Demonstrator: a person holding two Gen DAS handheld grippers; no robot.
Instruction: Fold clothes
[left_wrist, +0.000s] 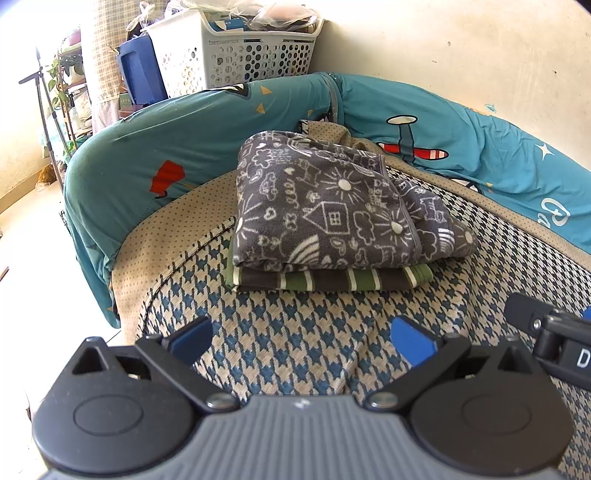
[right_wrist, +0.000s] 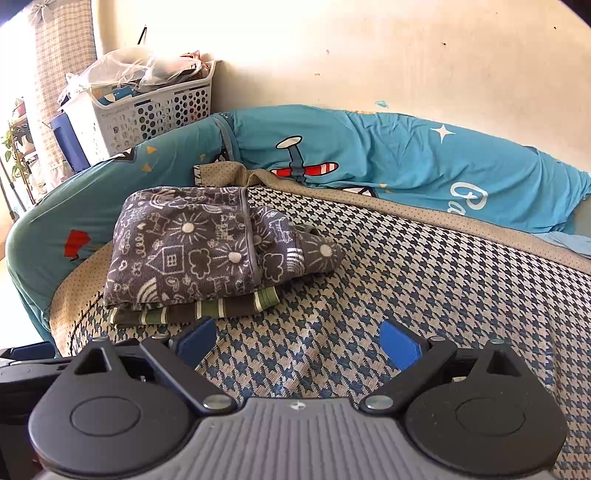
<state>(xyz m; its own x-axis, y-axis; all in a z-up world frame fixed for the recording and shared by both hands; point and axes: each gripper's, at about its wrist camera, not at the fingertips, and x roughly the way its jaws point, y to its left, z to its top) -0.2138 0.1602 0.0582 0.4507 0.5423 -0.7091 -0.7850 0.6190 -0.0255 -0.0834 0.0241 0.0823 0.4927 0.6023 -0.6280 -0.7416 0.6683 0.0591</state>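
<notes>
Nearest to me, the left gripper (left_wrist: 301, 341) and right gripper (right_wrist: 299, 345) hover side by side over the houndstooth cover (left_wrist: 295, 343), both with jaws spread wide and nothing between them. Beyond them sits the grey doodle-print garment (left_wrist: 325, 203), folded and stacked on a folded green striped garment (left_wrist: 332, 278), seemingly parked near the corner to keep the middle free. The teal bumper (right_wrist: 406, 162) hems the stack in behind; a white laundry basket (left_wrist: 236, 51) stands beyond it. Nothing blocks the way to the pile.
</notes>
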